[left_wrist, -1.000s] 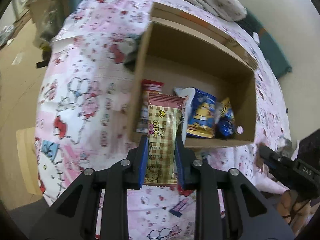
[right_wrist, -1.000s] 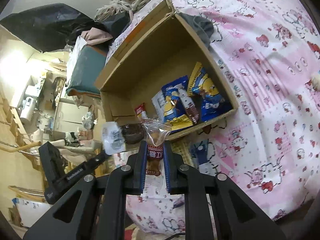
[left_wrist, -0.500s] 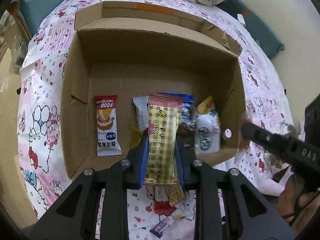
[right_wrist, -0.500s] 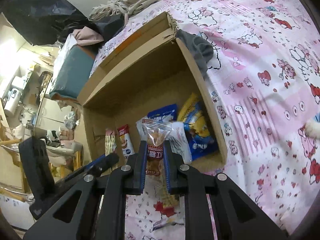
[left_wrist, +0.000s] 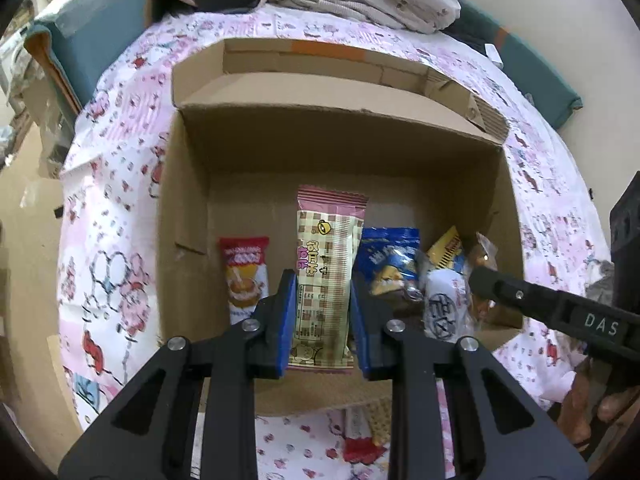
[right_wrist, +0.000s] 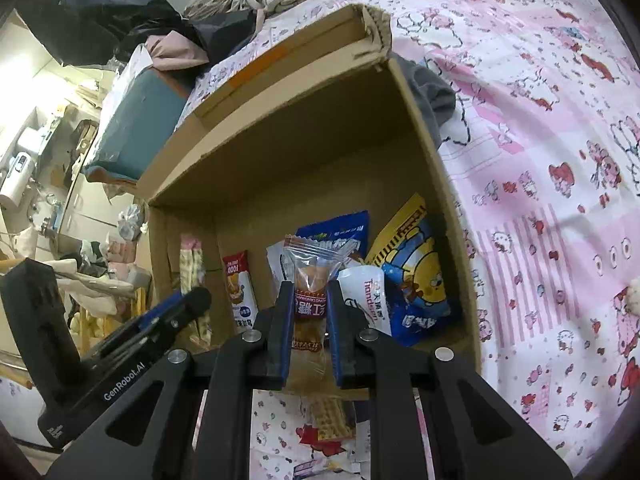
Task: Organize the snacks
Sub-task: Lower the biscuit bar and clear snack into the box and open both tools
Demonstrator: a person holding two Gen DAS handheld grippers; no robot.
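- Crinkly film is what both my grippers are clamped on: the left gripper [left_wrist: 322, 316] pinches a long plaid snack bar [left_wrist: 326, 280] across its width, and the right gripper [right_wrist: 308, 320] pinches a small clear-wrapped pastry [right_wrist: 309, 300].
- Both packets hang over the near end of the open cardboard box [left_wrist: 184, 200], which sits on a pink cartoon-print bedsheet [left_wrist: 112, 184].
- To place the plaid snack bar well, I judge it should go down into the bare strip of box floor between the red-topped sachet [left_wrist: 243, 276] and the blue bag [left_wrist: 386, 256], kept parallel to them, and the fingers [left_wrist: 285, 316] should part only once its lower end rests on cardboard.
- Slippery film can slide sideways, so a low release seems safer than a drop.
- At lower centre of the right wrist view, the pastry sits just before a white pouch [right_wrist: 366, 296] and a yellow-and-blue cartoon bag [right_wrist: 416, 264]; those lean in a loose heap, so I would set it beside them, not on top.
- Box walls are matte corrugated board with folded flaps; the wrappers are glossy, flat and soft-edged.
- More packets [right_wrist: 332, 420] lie on the sheet below the box's near wall.
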